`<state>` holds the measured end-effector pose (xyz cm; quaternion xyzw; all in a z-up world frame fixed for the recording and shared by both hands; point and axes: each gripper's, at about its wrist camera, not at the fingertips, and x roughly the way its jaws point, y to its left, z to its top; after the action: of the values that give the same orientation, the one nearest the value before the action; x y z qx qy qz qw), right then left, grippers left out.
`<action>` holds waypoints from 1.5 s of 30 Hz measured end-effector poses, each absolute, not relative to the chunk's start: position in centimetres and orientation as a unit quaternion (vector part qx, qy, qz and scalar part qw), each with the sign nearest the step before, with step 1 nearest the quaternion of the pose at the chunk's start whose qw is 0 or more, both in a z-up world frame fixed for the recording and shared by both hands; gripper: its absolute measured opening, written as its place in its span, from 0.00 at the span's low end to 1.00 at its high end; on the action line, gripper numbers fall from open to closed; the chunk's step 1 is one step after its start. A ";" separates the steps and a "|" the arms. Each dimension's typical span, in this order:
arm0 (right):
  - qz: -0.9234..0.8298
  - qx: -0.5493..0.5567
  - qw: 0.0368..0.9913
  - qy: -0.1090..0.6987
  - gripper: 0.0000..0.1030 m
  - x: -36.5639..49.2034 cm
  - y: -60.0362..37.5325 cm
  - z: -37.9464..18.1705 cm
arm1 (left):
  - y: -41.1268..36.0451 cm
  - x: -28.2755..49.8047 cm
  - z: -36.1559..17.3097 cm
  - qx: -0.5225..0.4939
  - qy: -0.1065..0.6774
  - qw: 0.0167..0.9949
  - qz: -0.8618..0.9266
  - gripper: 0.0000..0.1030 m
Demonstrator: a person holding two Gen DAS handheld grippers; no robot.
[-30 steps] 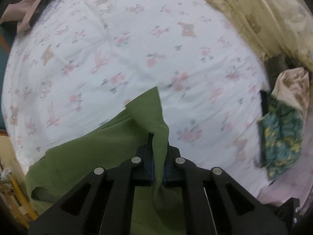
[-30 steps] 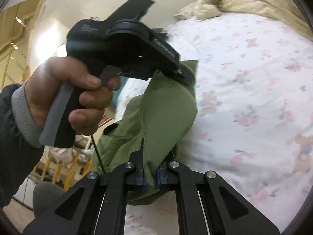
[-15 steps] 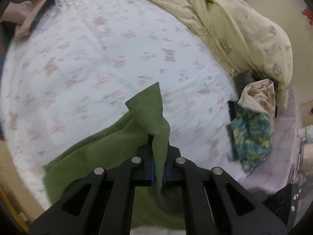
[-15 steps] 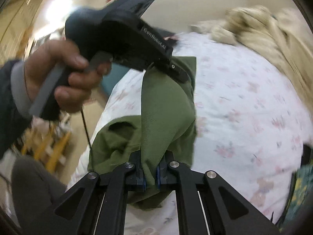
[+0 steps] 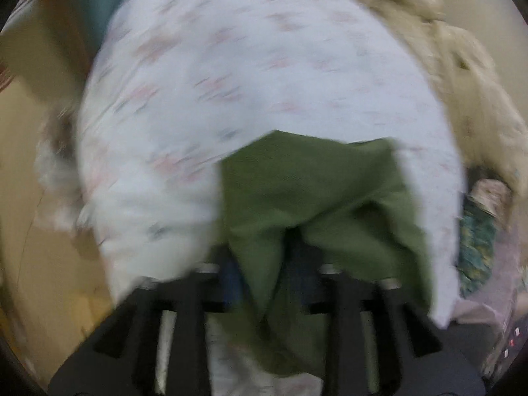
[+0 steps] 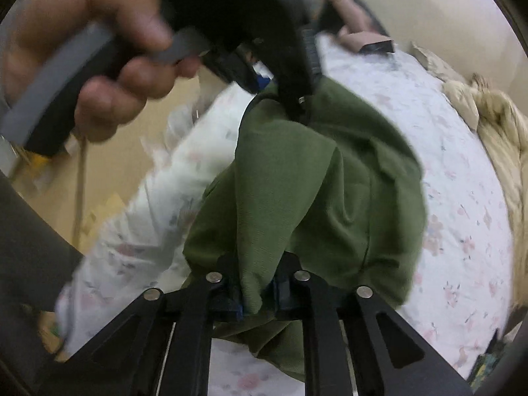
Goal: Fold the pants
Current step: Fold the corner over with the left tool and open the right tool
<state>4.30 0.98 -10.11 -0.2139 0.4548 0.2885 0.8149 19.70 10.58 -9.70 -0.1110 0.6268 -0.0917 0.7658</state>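
Observation:
The olive green pants point(image 5: 310, 191) hang bunched between both grippers above a bed with a white floral sheet point(image 5: 231, 66). My left gripper point(image 5: 260, 277) is shut on a fold of the pants; this view is blurred by motion. My right gripper point(image 6: 257, 293) is shut on another fold of the pants point(image 6: 313, 178). In the right wrist view the left gripper point(image 6: 297, 105) and the hand holding it point(image 6: 99, 43) show at the top, clamped on the upper edge of the cloth. The two grippers are close together.
A cream quilt point(image 5: 462, 66) lies bunched along the far right of the bed, also in the right wrist view point(image 6: 495, 122). A teal patterned cloth point(image 5: 475, 247) lies at the bed's right edge. A pink and black item point(image 6: 363, 39) sits at the far end. The floor point(image 5: 39, 231) lies left.
Both grippers have swung with the pants still held, lifting and turning the cloth. The left wrist view has gone blurred and now looks along the bed's left edge. The grippers have come closer together.

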 end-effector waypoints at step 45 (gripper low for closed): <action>0.237 0.357 0.770 0.473 0.17 6.8 -19.0 -14.0 | 7.6 19.2 -12.9 -0.076 0.640 0.750 -0.149 0.44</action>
<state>6.78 -18.99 -14.03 0.3565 0.4733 0.2365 0.7700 19.17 7.64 -12.91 -0.0761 0.6401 -0.1488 0.7499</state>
